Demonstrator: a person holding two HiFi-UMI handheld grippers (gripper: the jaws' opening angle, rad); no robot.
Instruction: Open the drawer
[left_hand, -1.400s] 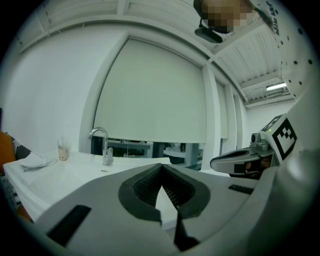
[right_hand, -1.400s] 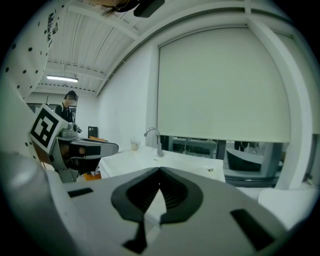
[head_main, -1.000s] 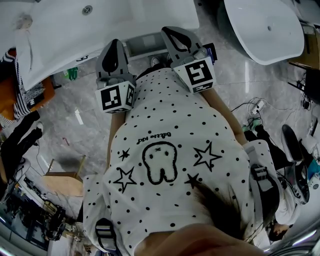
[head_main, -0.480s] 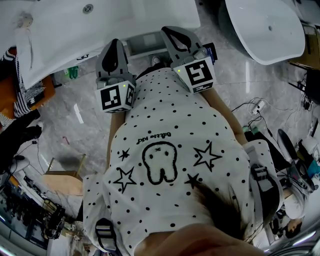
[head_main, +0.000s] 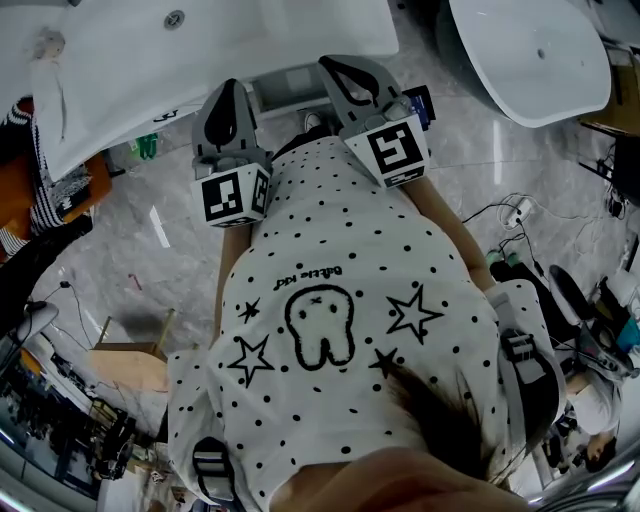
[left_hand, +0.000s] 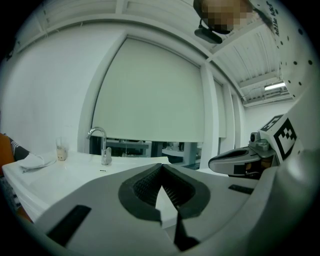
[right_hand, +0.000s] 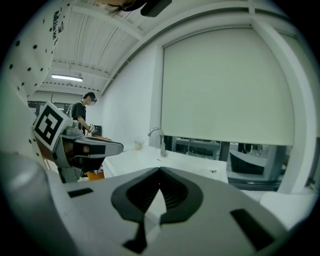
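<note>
In the head view I stand at a white counter (head_main: 200, 50) with a sink, both grippers raised side by side toward its edge. My left gripper (head_main: 229, 86) and right gripper (head_main: 336, 63) are both shut with nothing between the jaws. A pale panel (head_main: 290, 85) shows under the counter edge between them; I cannot tell whether it is the drawer front. In the left gripper view the jaw tips (left_hand: 161, 165) meet over the counter (left_hand: 75, 172), with a faucet (left_hand: 103, 145) beyond. In the right gripper view the tips (right_hand: 160, 170) also meet, and the left gripper (right_hand: 90, 147) hangs alongside.
A cup (left_hand: 61, 150) and a folded cloth (left_hand: 32, 161) sit at the counter's left end. A large white basin (head_main: 530, 60) stands at the right. Cables (head_main: 510, 215) lie on the marble floor, with a wooden frame (head_main: 125, 355) at the left. A person (right_hand: 82, 115) stands far off.
Both grippers have stayed where they were, still shut. At the head view's left edge a bystander's dark sleeve has shifted lower.
</note>
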